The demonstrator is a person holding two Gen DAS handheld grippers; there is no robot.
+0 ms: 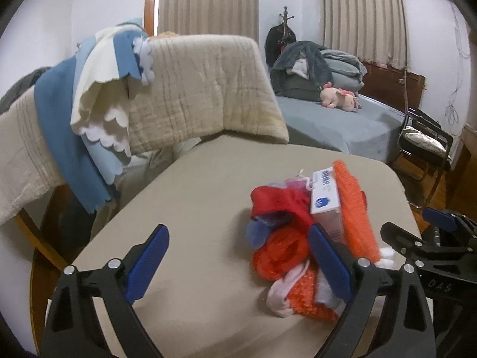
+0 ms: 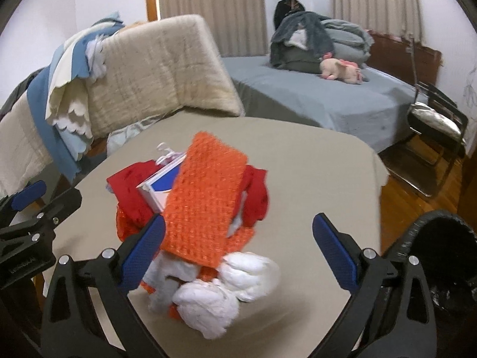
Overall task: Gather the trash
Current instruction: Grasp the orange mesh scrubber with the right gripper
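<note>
A heap of trash lies on the beige table [image 1: 184,197]: orange mesh netting [image 2: 205,197], red netting [image 1: 280,205], a white and blue carton [image 1: 326,200], crumpled white tissue [image 2: 232,289]. My left gripper [image 1: 238,265] is open and empty, its right finger against the heap's left side. My right gripper [image 2: 238,253] is open and empty, its fingers to either side of the heap's near end, above the tissue. The right gripper also shows at the right edge of the left wrist view [image 1: 417,232]. The left gripper also shows at the left edge of the right wrist view [image 2: 29,208].
A black-lined trash bin [image 2: 441,256] stands at the table's right, near my right gripper. A chair draped with a beige quilt [image 1: 202,89] and blue cloth stands behind the table. A bed [image 2: 313,98] and a folding chair [image 2: 435,125] are further back.
</note>
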